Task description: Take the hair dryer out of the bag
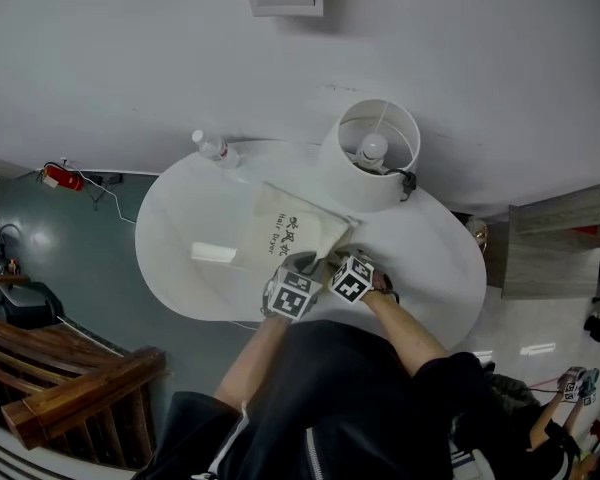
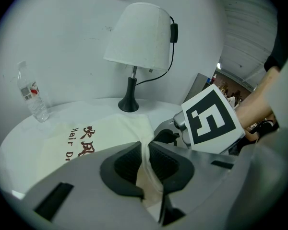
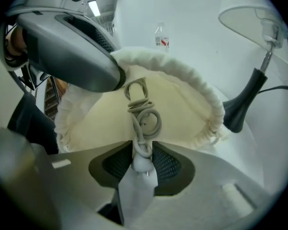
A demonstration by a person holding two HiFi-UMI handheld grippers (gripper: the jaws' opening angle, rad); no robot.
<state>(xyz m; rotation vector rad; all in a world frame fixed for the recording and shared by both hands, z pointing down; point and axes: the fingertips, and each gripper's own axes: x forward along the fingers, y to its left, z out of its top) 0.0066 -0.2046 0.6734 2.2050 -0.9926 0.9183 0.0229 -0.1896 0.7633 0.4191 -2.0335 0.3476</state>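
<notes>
Cream cloth sat pinched between the left gripper's (image 2: 145, 151) dark ribbed pads (image 2: 121, 169) — a fold at the mouth of the drawstring bag (image 2: 89, 137) lettered "Hair Dryer" in brown. The right gripper (image 3: 143, 151), just beside it, had its jaws closed on the coiled grey cord (image 3: 144, 121), with the white plug (image 3: 142, 165) poking back between the pads. The cord ran into the bag's gaping, ruffled mouth — the hair dryer's body did not show, hidden inside. The bag lay at the near edge of the round white table (image 1: 175, 258). A white-shaded lamp (image 1: 372, 158) stood at the far right edge, and a clear plastic bottle (image 1: 216, 149) at the far edge to its left.
</notes>
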